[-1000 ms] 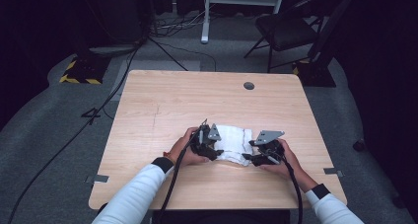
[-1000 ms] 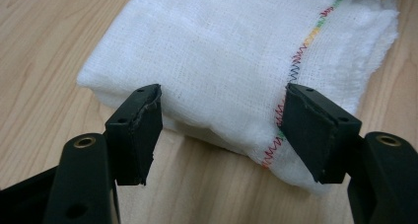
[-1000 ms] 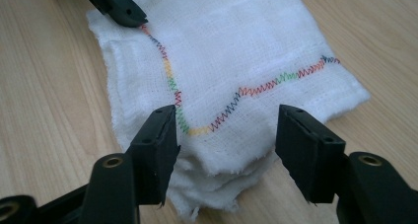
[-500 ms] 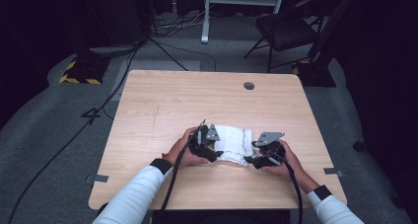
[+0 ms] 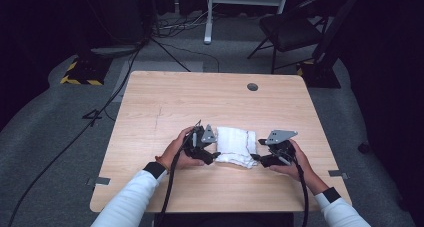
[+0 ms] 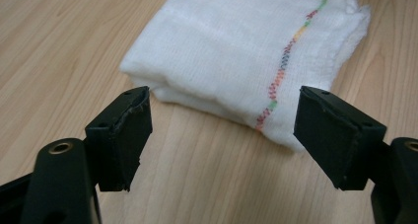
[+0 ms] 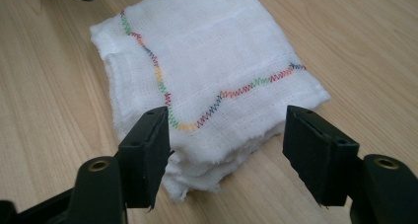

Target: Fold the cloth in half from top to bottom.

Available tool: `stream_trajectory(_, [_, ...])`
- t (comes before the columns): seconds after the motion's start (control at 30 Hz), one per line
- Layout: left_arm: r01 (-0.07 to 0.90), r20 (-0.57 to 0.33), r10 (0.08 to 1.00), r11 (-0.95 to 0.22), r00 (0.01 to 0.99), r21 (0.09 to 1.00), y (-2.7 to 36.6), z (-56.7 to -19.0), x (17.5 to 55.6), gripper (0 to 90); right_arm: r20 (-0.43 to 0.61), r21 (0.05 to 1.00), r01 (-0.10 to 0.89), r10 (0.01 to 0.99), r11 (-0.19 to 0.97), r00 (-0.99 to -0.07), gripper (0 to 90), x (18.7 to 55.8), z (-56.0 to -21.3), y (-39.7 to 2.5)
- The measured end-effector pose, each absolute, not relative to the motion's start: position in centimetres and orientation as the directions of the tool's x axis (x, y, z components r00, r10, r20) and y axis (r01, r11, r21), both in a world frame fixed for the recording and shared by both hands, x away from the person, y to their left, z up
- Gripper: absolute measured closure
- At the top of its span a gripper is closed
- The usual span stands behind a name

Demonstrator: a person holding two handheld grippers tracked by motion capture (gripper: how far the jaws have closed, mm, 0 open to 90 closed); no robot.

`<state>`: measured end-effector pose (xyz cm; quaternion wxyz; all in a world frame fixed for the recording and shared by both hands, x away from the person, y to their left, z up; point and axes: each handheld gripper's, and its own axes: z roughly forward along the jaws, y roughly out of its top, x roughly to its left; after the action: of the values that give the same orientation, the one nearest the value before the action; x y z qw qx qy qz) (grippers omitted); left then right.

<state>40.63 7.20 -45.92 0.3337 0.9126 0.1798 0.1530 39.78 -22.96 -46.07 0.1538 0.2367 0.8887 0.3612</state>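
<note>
**Folded cloth flanked, both grippers spread**

Lay near the front middle of the table (image 5: 165, 102) — a white cloth (image 5: 236, 145), folded into a thick pad several layers deep, a wavy line of rainbow stitching across its top. Sat flat on the wood, touching nothing else.

Held at the cloth's left edge, the left gripper (image 5: 206, 148), jaws spread wide and empty; in the left gripper view (image 6: 224, 130), framed the folded corner between them without contact. Held at the right edge, the right gripper (image 5: 261, 158), likewise released and gripping nothing — though in the right gripper view (image 7: 226, 150) one jaw stood right against the frayed layered edge, perhaps brushing it.

Judged as the pause between folds, or just ahead of a fresh grasp: pad already compact, both tools poised at opposite sides. Called next for closing on an edge — all layers together if lifting or turning the pad, the top layer alone if opening it. Worth watching the loose frayed side, likely to slip apart under a shallow pinch.
</note>
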Motion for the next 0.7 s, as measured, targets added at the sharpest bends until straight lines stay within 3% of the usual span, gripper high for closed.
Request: stream_trajectory(0.7, [0.239, 0.242, 0.484, -0.733, 0.841, 0.636, 10.5, -45.8, 38.4, 20.5, -0.181, 0.716, 0.287, 0.566, 0.636, -0.804, 31.7, 38.4, -45.1, -25.6])
